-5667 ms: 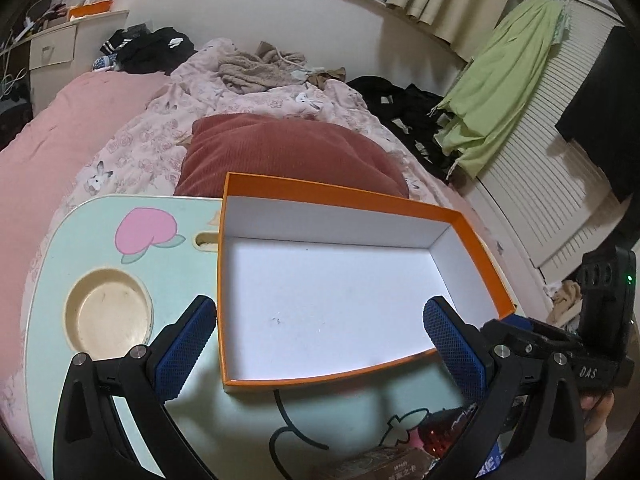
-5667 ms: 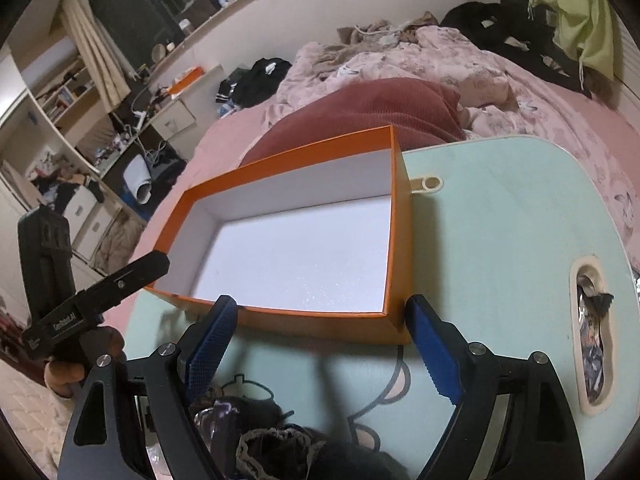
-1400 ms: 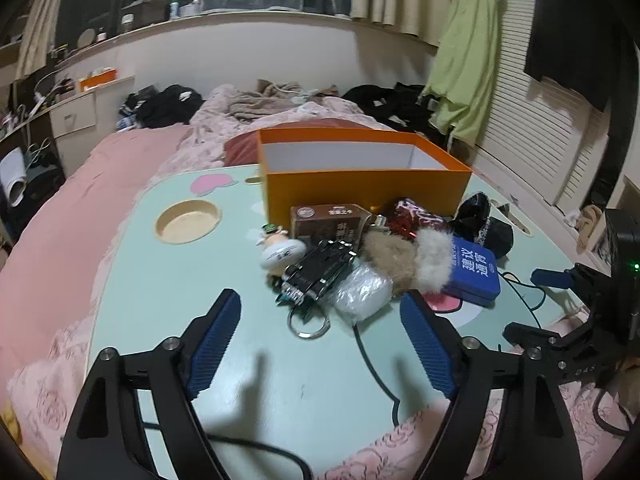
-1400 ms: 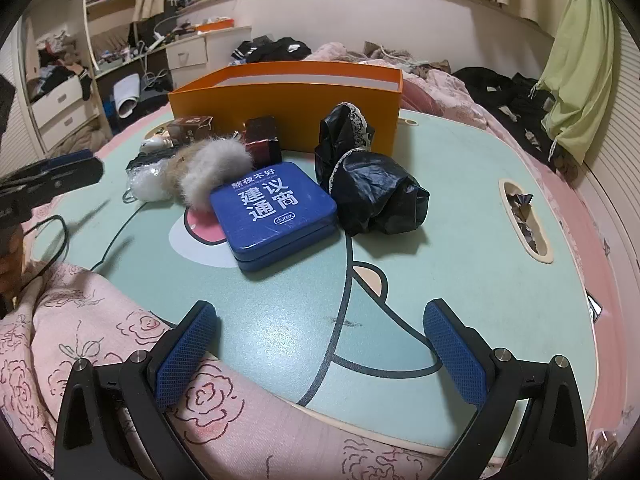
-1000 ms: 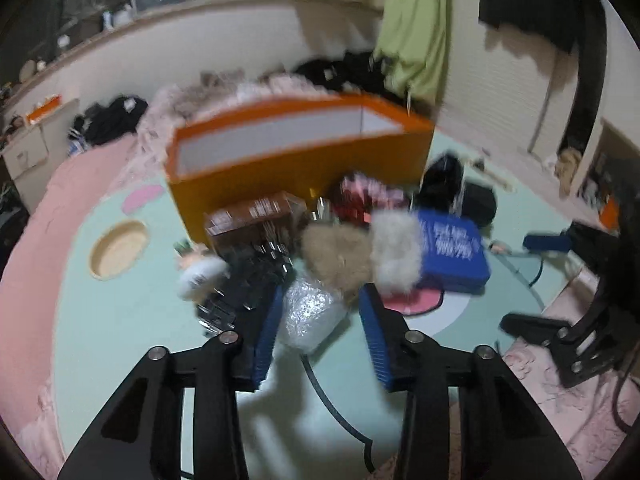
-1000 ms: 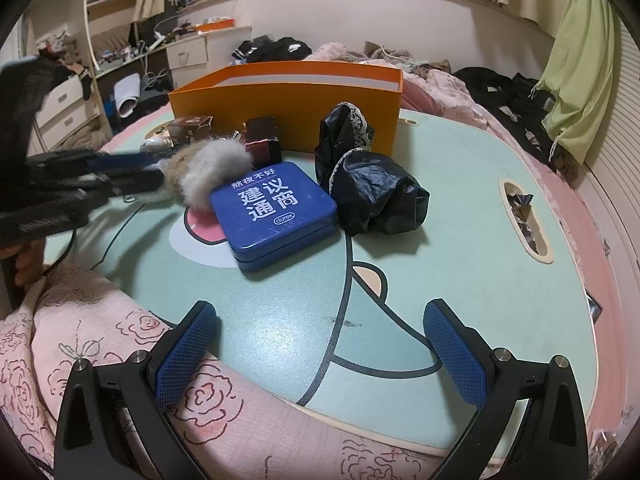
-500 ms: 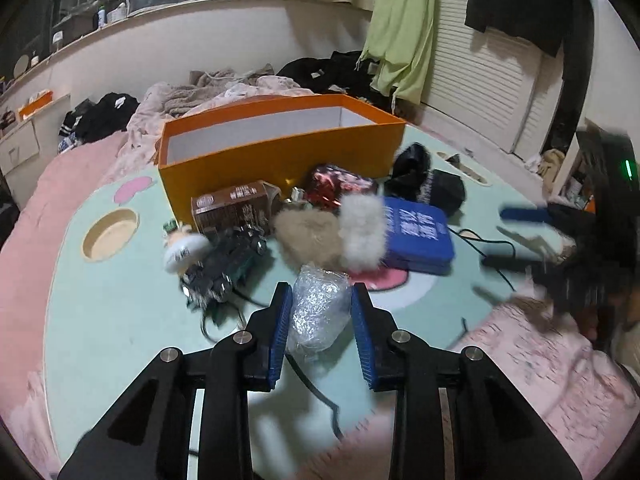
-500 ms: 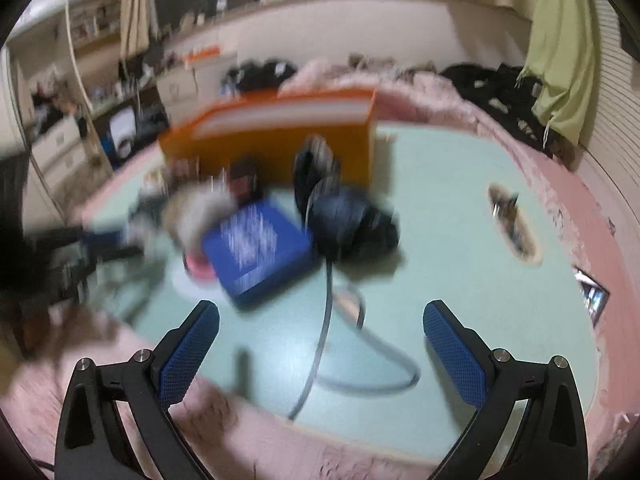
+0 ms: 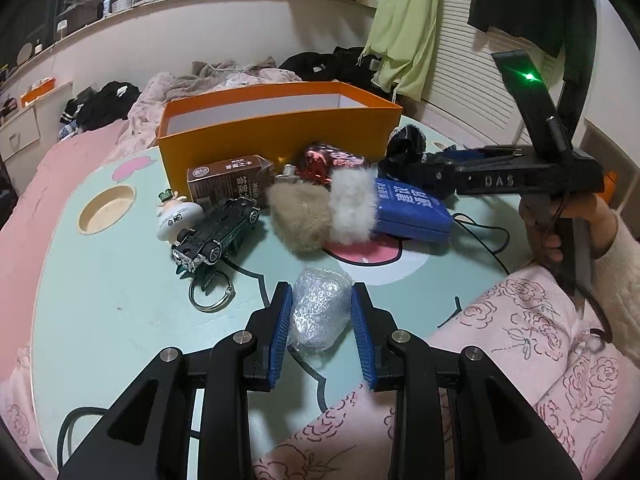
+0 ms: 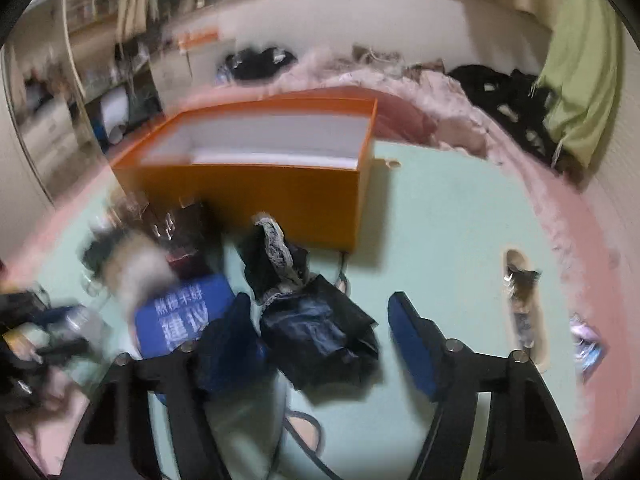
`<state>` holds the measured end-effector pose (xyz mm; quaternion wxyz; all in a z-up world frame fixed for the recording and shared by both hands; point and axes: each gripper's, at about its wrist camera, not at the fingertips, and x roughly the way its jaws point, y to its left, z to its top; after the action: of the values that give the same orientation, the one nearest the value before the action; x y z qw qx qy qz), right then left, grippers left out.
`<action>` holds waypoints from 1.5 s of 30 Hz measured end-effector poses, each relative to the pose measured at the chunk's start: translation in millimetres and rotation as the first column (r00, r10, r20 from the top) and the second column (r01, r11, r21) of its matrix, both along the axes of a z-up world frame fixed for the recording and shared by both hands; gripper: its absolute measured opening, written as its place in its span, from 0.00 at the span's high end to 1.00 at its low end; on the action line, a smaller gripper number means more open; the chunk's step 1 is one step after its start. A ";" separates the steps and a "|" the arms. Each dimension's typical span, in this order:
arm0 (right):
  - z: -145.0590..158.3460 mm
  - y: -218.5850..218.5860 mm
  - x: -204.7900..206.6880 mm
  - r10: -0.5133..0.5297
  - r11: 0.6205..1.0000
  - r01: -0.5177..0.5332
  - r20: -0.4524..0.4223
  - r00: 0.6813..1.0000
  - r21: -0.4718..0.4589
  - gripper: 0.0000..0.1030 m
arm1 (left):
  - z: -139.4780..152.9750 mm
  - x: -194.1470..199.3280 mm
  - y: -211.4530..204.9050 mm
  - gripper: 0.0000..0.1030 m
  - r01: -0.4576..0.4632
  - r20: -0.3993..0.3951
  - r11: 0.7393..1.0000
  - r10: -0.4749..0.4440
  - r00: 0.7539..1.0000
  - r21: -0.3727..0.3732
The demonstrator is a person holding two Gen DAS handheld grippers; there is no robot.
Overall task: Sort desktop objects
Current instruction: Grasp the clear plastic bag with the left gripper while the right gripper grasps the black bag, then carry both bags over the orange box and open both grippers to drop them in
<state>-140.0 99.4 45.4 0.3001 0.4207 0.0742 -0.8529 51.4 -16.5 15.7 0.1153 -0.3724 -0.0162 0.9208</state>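
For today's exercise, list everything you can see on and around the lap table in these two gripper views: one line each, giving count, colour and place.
orange box: one, orange outside and white inside, far side of the table.
carton: one, brown, in front of the box.
toy car: one, dark, upside down, left of the fur.
figurine: one, white, beside the car.
key ring: one, metal, near the car.
fur pieces: two, tan and white, centre.
tin: one, blue, right of the fur.
black bag: one, crumpled, between the closing right gripper jaws, not pressed.
bubble wrap: one, clear, clamped.
left gripper: black with blue pads.
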 end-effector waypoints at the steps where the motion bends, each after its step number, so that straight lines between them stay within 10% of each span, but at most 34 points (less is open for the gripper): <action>1: 1.1 2.3 0.7 -0.005 1.000 0.005 -0.010 1.000 -0.017 0.62 | 0.0 -0.1 0.2 0.70 -0.001 0.001 1.000 0.001 1.000 0.001; 17: 61.6 19.2 27.0 0.006 0.965 -0.043 -0.144 0.990 -0.259 0.67 | 42.5 -2.4 -21.2 0.70 -0.039 -0.103 0.996 0.047 0.994 0.076; 28: 87.7 -47.6 -34.1 -0.062 0.972 0.013 -0.204 0.977 -0.236 0.60 | 97.1 -106.1 -21.4 0.69 -0.069 -0.232 0.997 0.072 0.970 0.021; 33: 59.5 -60.5 -47.6 -0.083 0.987 0.057 -0.172 0.982 -0.150 0.35 | 58.3 -143.9 -28.6 0.27 -0.172 -0.133 0.985 0.167 0.977 -0.026; 39: 42.6 -69.2 -35.3 -0.033 0.999 0.024 -0.240 0.970 -0.042 0.30 | 37.0 -144.8 -33.8 0.25 -0.156 -0.086 0.987 0.158 0.984 0.031; 45: 59.5 -56.0 -25.1 -0.069 0.991 0.038 -0.248 0.966 -0.131 0.29 | 58.0 -123.0 -34.6 0.25 -0.159 -0.162 0.986 0.164 0.973 0.048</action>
<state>-165.1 43.4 104.9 0.2910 0.2914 0.0466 -0.9101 -71.6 -51.0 73.7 0.0473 -0.2900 -0.0526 0.9544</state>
